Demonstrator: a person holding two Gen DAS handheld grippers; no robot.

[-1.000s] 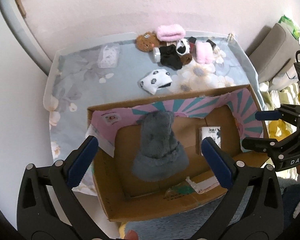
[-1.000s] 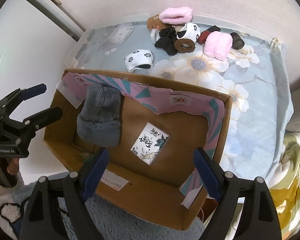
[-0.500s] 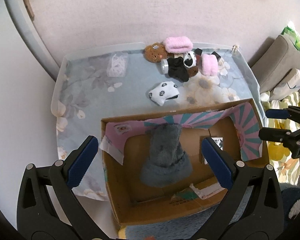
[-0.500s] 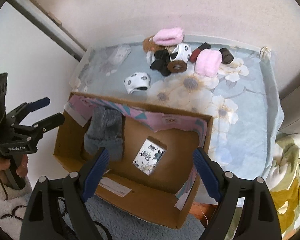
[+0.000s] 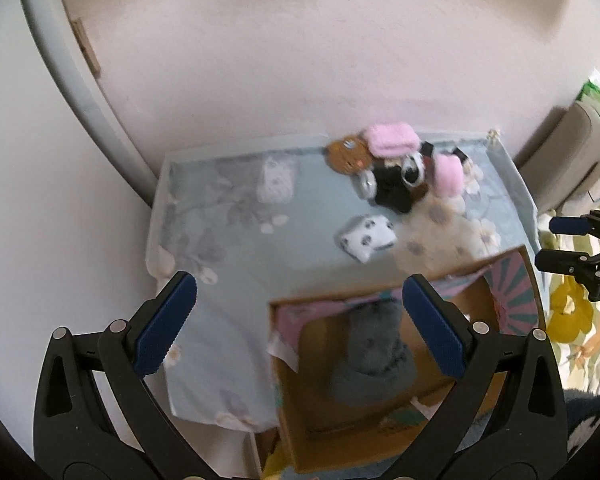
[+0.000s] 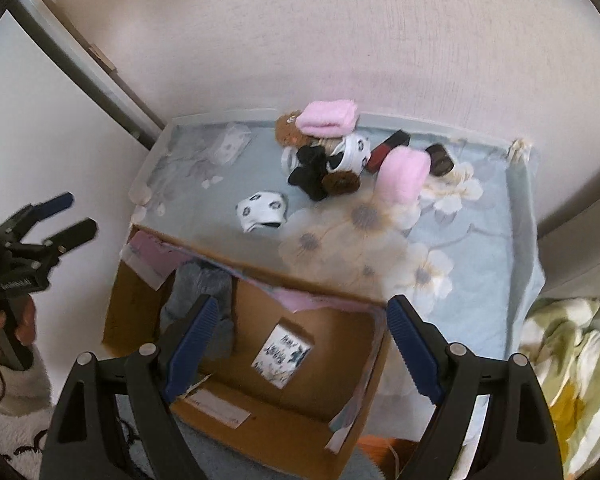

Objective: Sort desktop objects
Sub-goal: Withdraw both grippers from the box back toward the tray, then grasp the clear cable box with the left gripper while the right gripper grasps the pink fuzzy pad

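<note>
An open cardboard box (image 6: 148, 304) (image 5: 296, 444) stands at the table's near edge. It holds a grey sock (image 5: 374, 356) (image 6: 188, 288) and a small printed packet (image 6: 282, 354). A white spotted sock (image 6: 262, 209) (image 5: 366, 236) lies on the cloth just beyond the box. A pile with pink socks (image 6: 402, 174), black socks (image 6: 310, 168), a brown plush (image 5: 346, 154) and small dark items sits at the table's far side. My left gripper (image 5: 296, 324) is open and empty, high above the box's left end. My right gripper (image 6: 300, 344) is open and empty above the box.
The table has a blue floral cloth (image 6: 460, 248) and stands against a pink wall. A clear packet (image 6: 230, 146) lies at the far left of the table. A floral blanket (image 6: 572, 368) lies to the right, and a grey couch (image 5: 572, 160) beyond.
Both grippers have risen and drawn back from the box, so more of the table and wall shows. The left one has also shifted left. Both stay open and empty.
</note>
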